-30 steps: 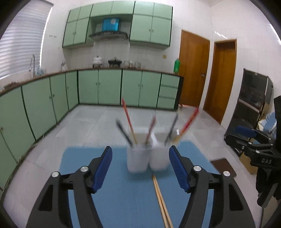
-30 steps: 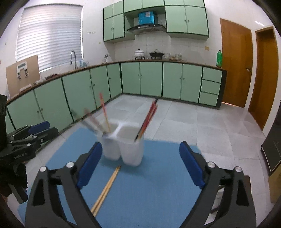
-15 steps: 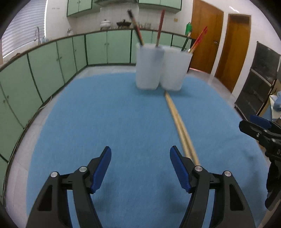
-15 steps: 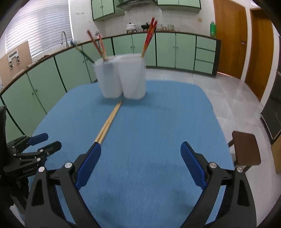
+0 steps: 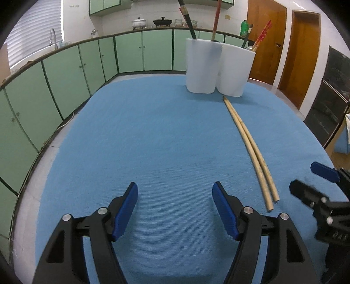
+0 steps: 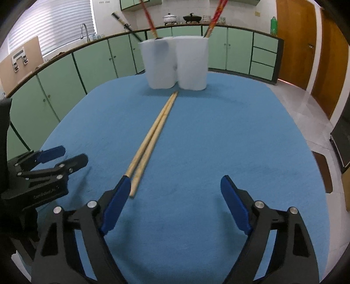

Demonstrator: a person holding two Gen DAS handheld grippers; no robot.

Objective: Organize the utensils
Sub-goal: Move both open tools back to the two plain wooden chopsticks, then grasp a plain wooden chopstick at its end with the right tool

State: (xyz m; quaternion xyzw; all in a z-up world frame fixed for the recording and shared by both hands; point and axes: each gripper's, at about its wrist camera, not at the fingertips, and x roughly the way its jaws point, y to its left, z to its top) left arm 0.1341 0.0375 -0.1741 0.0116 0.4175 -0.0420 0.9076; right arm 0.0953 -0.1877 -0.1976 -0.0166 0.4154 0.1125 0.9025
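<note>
Two white cups [image 5: 218, 67] are seen touching at the far end of the blue mat [image 5: 153, 142]; two pale wooden chopsticks [image 6: 153, 139] lie side by side before them, tips near the cups; left gripper [image 5: 175, 205] and right gripper [image 6: 175, 196] are spread, nothing held; coloured chopsticks [image 6: 214, 15] stand in the cups.

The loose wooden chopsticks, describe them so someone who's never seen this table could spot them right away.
Start at the blue table mat and find the two white holders standing together at its far end. The wooden chopsticks lie flat on the mat in front of them, side by side. They are plain tan, unlike the red and dark sticks standing upright in the holders.
</note>
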